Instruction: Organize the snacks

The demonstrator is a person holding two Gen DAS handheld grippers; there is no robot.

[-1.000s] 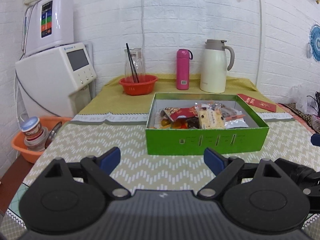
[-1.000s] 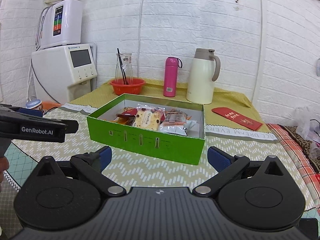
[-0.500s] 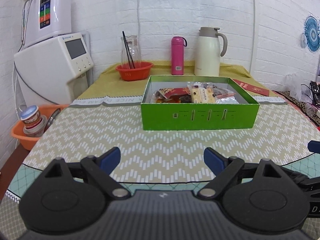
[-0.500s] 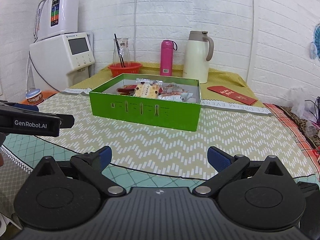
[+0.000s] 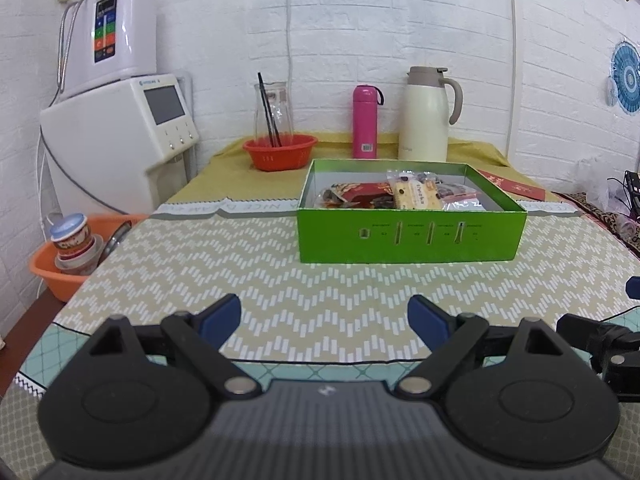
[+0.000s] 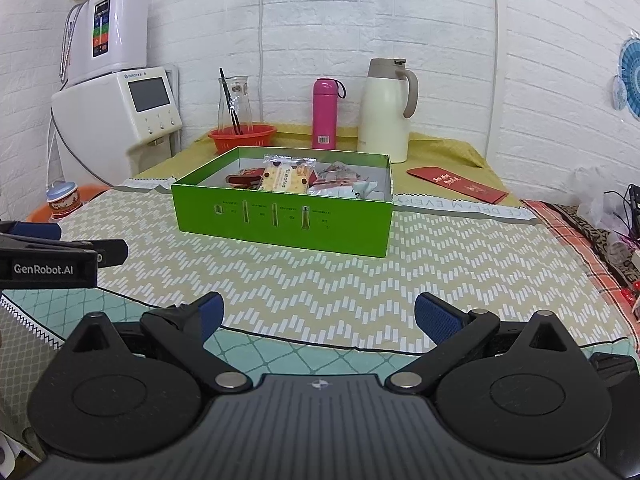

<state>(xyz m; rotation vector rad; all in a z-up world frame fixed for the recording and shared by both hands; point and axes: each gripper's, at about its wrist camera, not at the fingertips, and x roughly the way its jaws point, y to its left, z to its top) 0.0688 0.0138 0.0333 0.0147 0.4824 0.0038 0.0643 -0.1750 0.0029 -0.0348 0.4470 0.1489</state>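
A white brick wall backs the bench (image 5: pixel 248 280). Left to right: one red basket (image 5: pixel 280 152), one pink bottle (image 5: pixel 365 122), one cream jug (image 5: pixel 426 114). One green box (image 5: pixel 408 232) mid-bench holds several snack packets (image 5: pixel 416 194), nearer than half a second ago. Left gripper (image 5: pixel 324 320) and right gripper (image 6: pixel 318 318) spread, empty.

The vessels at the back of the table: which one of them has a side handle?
The cream thermos jug, rightmost of the three. It has a curved beige handle on its right side. The pink bottle has only a thin strap loop, and the glass carafe has no handle.
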